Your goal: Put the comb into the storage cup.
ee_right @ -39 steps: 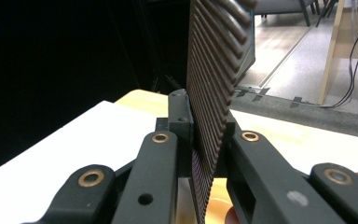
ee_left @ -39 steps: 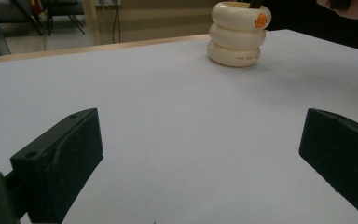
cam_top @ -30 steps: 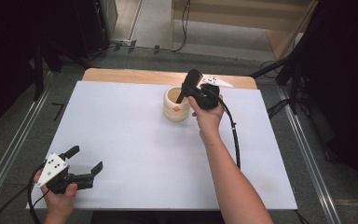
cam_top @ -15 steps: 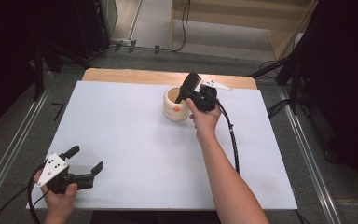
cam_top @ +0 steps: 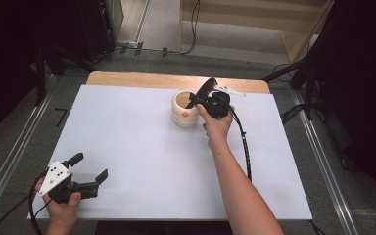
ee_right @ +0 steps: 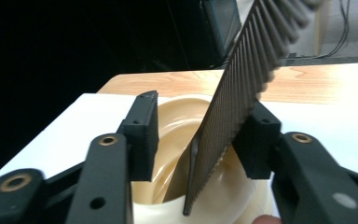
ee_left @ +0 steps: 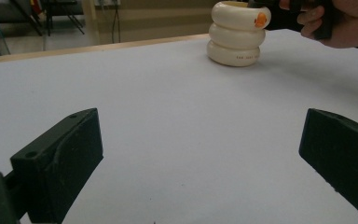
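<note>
Right gripper view looks along the right claw [ee_right: 196, 135], whose jaws stand apart with a black comb [ee_right: 235, 100] between them. The comb's flat side lies against the right-hand jaw, while a clear gap separates it from the left-hand jaw, so the claw is spread and not pinching. The comb leans at a tilt, its lower end down inside the cream holder [ee_right: 186, 154] and its toothed upper part rising past the jaws. Judging by this, the holder's rim props the comb, and the claw either frames it for a grasp or has just let go; the pictures cannot settle which.

From the high view, the right claw [cam_top: 201, 100] sits at the holder's [cam_top: 185, 110] rim, near the middle of the table's [cam_top: 142, 161] far edge, with the comb [cam_top: 203, 90] sticking up and away from the person. The holder is a ribbed cream cup of three stacked rings with a small orange mark on its side.

Well apart, near the table's front left corner, the left claw [cam_top: 89, 167] rests low over the white surface, jaws wide and empty. Its own view shows the left claw [ee_left: 200, 154] aimed across the bare table toward the holder [ee_left: 238, 32], apparently parked out of the way.
</note>
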{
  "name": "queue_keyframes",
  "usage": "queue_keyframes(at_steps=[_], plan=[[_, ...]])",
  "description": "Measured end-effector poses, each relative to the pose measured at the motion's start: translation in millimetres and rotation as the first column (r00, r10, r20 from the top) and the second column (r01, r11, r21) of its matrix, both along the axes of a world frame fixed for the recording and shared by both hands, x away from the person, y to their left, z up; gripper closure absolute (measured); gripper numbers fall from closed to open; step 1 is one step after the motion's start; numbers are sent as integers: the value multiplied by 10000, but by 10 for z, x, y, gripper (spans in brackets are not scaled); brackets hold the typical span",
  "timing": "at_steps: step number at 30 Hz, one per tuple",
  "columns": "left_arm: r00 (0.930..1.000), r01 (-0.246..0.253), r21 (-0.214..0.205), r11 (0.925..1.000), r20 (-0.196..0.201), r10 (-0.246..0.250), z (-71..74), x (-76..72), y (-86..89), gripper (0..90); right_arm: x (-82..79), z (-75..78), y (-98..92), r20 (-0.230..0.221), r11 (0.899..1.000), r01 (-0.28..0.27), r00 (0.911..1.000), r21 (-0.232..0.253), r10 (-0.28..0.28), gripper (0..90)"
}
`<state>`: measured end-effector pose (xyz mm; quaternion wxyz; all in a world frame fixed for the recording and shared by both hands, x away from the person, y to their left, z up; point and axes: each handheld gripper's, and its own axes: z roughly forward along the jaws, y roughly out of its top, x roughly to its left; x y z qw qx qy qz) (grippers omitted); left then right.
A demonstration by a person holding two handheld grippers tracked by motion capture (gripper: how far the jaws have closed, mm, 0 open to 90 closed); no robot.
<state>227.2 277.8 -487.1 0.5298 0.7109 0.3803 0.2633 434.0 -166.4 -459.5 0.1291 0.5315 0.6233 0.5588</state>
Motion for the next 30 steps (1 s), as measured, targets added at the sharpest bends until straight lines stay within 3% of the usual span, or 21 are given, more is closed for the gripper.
queue_keyframes(at_steps=[2, 6, 10, 14, 21, 30], plan=[[10000, -3, 2, 10000, 0, 3, -1, 1, -1, 0, -8, 18, -23, -233, 9997, 185, 9995, -185, -189, 301], [10000, -15, 1, 10000, 1, 15, -1, 0, -2, 0, -48, 56, -69, -89, 9993, 130, 9999, -346, -133, 138], [10000, 1, 12, 10000, 11, -1, 0, -1, -4, 0, -119, 83, -79, 248, 9946, -446, 9986, -933, 471, 0], [10000, -11, -7, 10000, 12, 11, 0, -1, -3, 0, -195, 96, -103, 484, 9932, -819, 9951, -828, 861, 0], [10000, -12, 5, 10000, 5, 12, 1, -4, -5, 0, -315, 148, -106, 835, 9865, -815, 9921, -1419, 939, 0], [10000, 18, -3, 10000, 26, -18, 1, -5, -3, 0, -483, 202, -148, 1219, 9826, -840, 9870, -1656, 1049, 0]])
